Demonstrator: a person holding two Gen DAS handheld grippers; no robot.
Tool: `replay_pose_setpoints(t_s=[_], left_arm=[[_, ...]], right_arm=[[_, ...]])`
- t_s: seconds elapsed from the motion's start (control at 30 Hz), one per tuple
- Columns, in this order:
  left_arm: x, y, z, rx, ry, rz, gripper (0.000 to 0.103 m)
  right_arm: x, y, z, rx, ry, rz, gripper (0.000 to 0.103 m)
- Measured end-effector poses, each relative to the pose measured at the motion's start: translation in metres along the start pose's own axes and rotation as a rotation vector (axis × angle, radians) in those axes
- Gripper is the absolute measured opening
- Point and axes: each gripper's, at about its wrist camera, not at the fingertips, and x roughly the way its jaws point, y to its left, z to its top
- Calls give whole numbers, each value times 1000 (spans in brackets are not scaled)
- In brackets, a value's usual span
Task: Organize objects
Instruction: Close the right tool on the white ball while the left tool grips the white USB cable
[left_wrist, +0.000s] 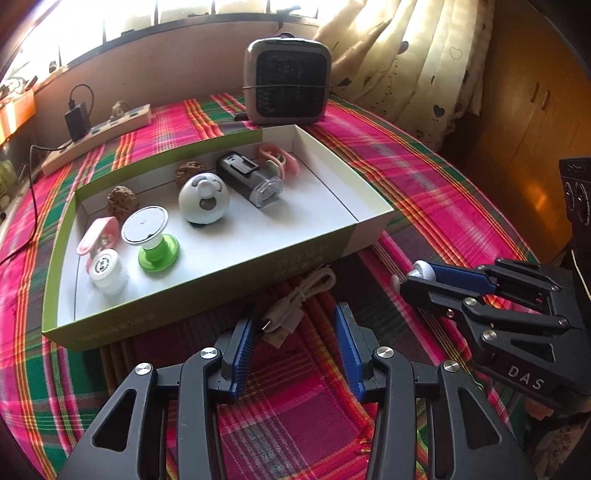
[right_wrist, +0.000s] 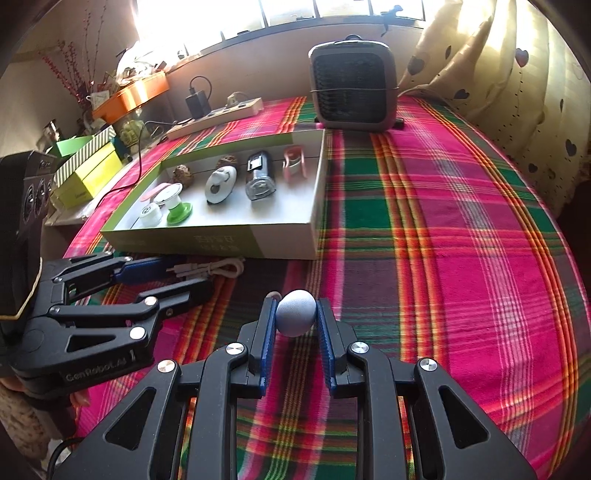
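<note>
Clenched between the right gripper (right_wrist: 295, 317) pads sits a small pale ball (right_wrist: 296, 313), well near of the open box (right_wrist: 280, 243), which lies far and to the left. Left gripper (left_wrist: 295, 332) stands released over the coiled white cable (left_wrist: 295, 302), lying lengthwise just near the box wall.

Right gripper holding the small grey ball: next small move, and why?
Probably carry it forward and left over the shallow green-and-white cardboard box. The right gripper already clamps the small grey ball, and bare floor shows in the box's near right corner.
</note>
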Motion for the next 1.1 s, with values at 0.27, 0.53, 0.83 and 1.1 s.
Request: replay_pose_setpoints(t_s=[0.27, 0.53, 0.83, 1.1], left_arm=[[1, -12, 0, 48, 6, -14, 41], [5, -13, 3, 47, 13, 8, 40], [5, -13, 3, 57, 7, 45, 30], [6, -11, 3, 52, 1, 64, 20]], right_arm=[[-1, -5, 0, 17, -3, -3, 23], [-2, -5, -1, 16, -3, -1, 23], [0, -6, -2, 20, 4, 2, 23], [1, -6, -2, 21, 6, 1, 23]])
